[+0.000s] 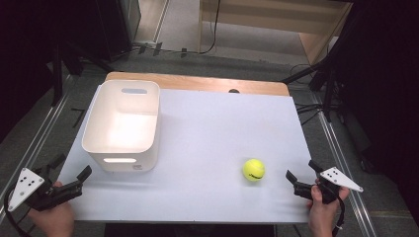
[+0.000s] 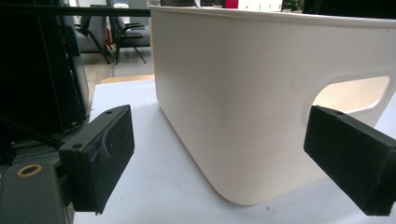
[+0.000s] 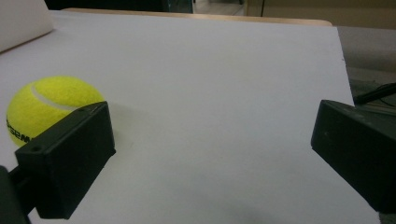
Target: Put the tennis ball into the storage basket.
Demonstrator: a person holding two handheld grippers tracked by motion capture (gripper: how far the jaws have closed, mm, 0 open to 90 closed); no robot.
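A yellow tennis ball (image 1: 253,169) lies on the white table (image 1: 212,128), toward the front right. My right gripper (image 1: 302,170) is just right of it, open, with nothing between its jaws; in the right gripper view the ball (image 3: 44,109) sits partly behind the left jaw. A white plastic bin (image 1: 123,123) with handle slots stands at the left of the table. My left gripper (image 1: 71,170) is open at the front left corner, close to the bin's near wall (image 2: 243,107), which it faces at its rounded corner.
A wooden strip (image 1: 197,81) runs along the table's far edge. Metal rails (image 1: 341,148) flank the table on both sides. A wooden cabinet (image 1: 276,19) and cables lie on the floor beyond. Open white surface spans the table's middle.
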